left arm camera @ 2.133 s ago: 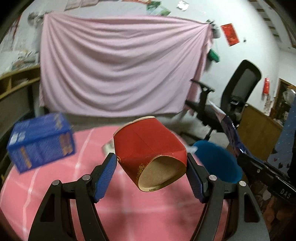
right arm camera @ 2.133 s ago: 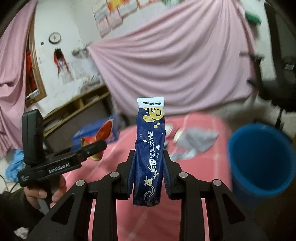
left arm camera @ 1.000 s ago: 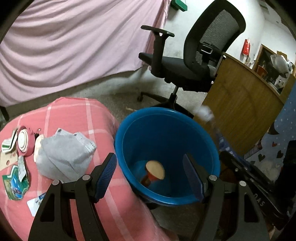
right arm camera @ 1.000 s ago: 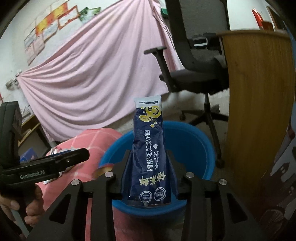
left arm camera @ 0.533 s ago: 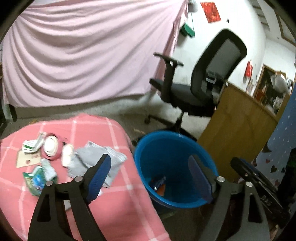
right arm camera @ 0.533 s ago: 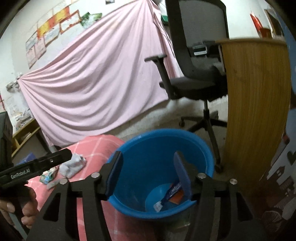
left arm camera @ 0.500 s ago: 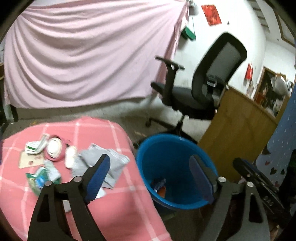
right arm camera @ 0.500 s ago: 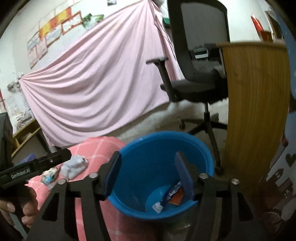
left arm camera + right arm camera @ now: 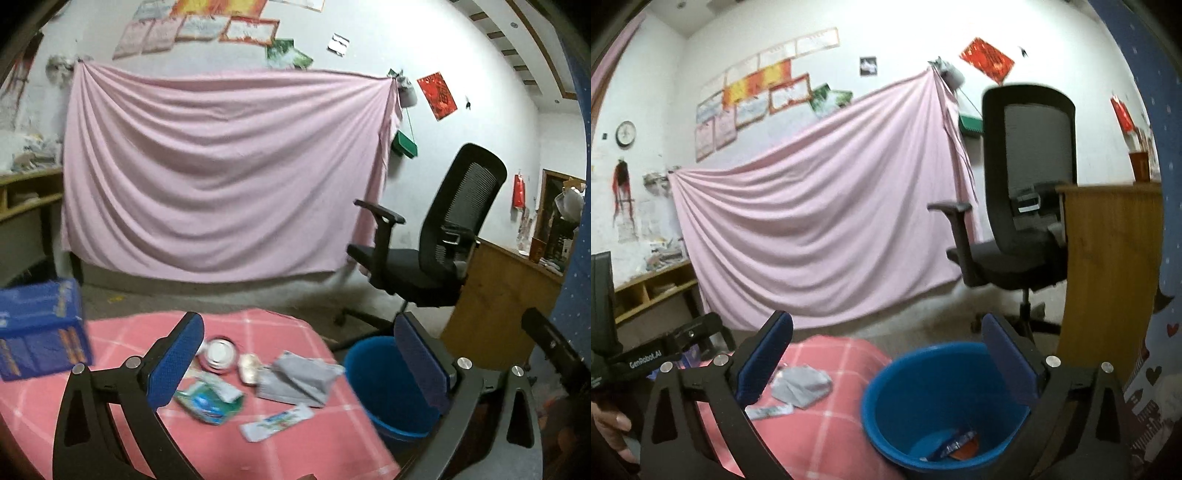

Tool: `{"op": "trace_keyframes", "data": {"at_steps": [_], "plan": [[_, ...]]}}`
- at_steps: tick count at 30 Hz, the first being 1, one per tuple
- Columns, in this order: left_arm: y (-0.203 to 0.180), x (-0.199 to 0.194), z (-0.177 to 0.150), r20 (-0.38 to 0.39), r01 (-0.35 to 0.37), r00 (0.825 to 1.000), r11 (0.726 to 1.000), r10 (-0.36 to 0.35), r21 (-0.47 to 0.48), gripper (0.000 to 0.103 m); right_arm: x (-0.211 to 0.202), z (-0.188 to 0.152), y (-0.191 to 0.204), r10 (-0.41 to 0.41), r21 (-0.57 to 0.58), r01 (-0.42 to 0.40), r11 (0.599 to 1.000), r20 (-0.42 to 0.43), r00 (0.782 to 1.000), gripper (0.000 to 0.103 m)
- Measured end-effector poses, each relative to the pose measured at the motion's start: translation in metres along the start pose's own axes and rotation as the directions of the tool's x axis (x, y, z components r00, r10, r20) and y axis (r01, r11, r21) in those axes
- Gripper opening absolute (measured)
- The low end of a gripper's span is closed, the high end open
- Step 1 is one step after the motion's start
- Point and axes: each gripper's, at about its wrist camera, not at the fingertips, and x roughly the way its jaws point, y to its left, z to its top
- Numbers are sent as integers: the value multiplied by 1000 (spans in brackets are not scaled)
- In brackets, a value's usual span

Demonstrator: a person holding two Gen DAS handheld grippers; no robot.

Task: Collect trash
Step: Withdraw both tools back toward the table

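2 opening, empty tools (image 9: pixel 301 354) (image 9: pixel 886 356); 1 blue bucket (image 9: pixel 886 391); 1 grey mask (image 9: pixel 295 376)

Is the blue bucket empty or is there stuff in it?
Not empty. The blue bucket has a wrapper lying at its bottom.

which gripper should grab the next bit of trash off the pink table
Probably left: the left gripper looks onto the wrappers on the table, jaws opening, empty. The right gripper faces the bucket.

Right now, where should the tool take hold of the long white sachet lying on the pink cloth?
Probably across its middle, from above. The white sachet lies flat and narrow, clear of the grey pouch, so fingers could straddle its short width.
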Motion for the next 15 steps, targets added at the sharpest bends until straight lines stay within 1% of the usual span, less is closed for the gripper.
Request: {"op": "trace_keyframes", "data": {"at_steps": [4,8,15], "plan": [[18,-19,-2,48,-41,998,999,41,7,101,-6,3,23,16,-22,-15,1000,55,998,103],[39,-37,-6,81,-74,994,997,73,12,101,-11,1,45,30,-45,-26,999,92,995,103],[72,-61,-18,113,-133,985,991,131,14,101,-9,-7,83,66,-75,-58,995,114,991,103]]}}
